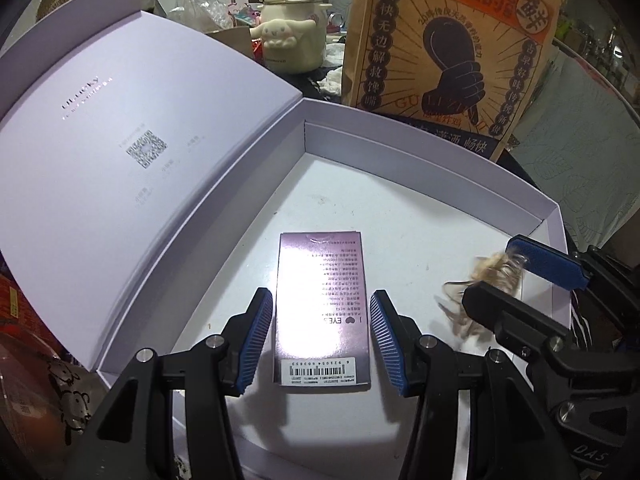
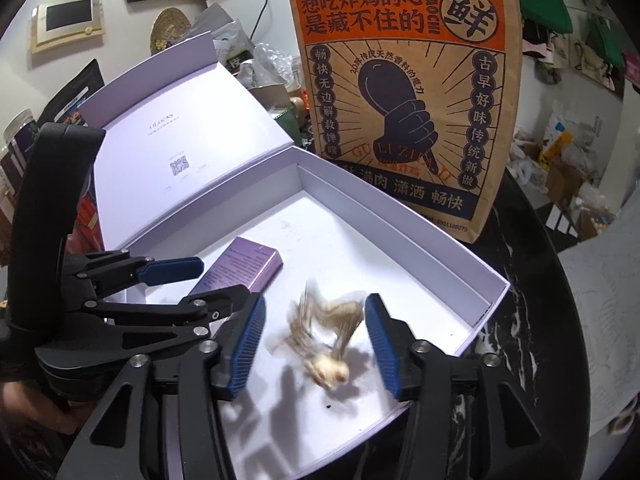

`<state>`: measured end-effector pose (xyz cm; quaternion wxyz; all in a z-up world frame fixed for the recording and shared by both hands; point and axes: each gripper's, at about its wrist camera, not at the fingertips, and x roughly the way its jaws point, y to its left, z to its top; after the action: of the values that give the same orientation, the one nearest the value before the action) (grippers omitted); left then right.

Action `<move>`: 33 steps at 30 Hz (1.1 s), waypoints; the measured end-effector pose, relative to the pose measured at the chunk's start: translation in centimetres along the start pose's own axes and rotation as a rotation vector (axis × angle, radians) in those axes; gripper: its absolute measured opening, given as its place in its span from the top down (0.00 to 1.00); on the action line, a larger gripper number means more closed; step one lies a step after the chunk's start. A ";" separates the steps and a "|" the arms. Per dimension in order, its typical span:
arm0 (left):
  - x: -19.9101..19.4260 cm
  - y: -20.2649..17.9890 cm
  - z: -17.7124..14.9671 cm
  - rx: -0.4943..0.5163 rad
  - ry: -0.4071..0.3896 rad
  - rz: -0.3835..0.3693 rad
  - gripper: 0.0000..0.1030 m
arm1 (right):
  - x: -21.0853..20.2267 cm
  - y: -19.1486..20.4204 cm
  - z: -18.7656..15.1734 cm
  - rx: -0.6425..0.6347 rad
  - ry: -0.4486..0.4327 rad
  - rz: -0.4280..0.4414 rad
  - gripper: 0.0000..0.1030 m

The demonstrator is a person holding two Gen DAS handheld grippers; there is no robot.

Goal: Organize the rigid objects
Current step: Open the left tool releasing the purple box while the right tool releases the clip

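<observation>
Inside the open white box [image 1: 400, 200], a purple carton [image 1: 322, 308] lies flat between the left gripper [image 1: 322, 336], whose fingers stand just off its sides without pressing. Beside it, the right gripper [image 2: 316, 344] stands parted around a blurred beige tassel [image 2: 328, 332], not gripping it.

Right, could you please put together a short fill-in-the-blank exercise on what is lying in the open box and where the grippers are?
1. The purple carton lies flat inside the white ____, between the left gripper pads.
2. The lid of this container stands ____.
3. Behind it stands a brown paper ____ printed with a fist.
4. The blurred tan tufted object lies between the pads of the ____ gripper.

Missing words: box; open; bag; right
</observation>
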<state>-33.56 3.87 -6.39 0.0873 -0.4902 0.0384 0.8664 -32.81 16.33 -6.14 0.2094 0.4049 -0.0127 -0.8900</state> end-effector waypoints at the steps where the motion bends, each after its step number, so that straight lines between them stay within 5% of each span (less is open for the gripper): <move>1: -0.2 -0.1 0.0 0.000 -0.005 0.007 0.51 | -0.1 0.0 0.0 0.002 -0.001 0.000 0.45; 5: -0.5 -0.4 -0.1 0.002 -0.002 0.022 0.47 | -0.4 -0.2 0.2 0.014 0.004 -0.002 0.45; 10: -0.8 0.1 0.3 -0.006 -0.014 0.030 0.15 | -1.3 -0.5 0.5 0.018 -0.003 -0.030 0.45; 33: -10.7 -0.4 0.7 -0.011 -0.199 0.062 0.12 | -9.4 1.9 1.8 -0.039 -0.118 -0.076 0.37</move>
<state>-28.66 3.15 3.11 0.0609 -0.4009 0.0400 0.9132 -27.94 17.96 2.10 0.1824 0.3479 0.0078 -0.9196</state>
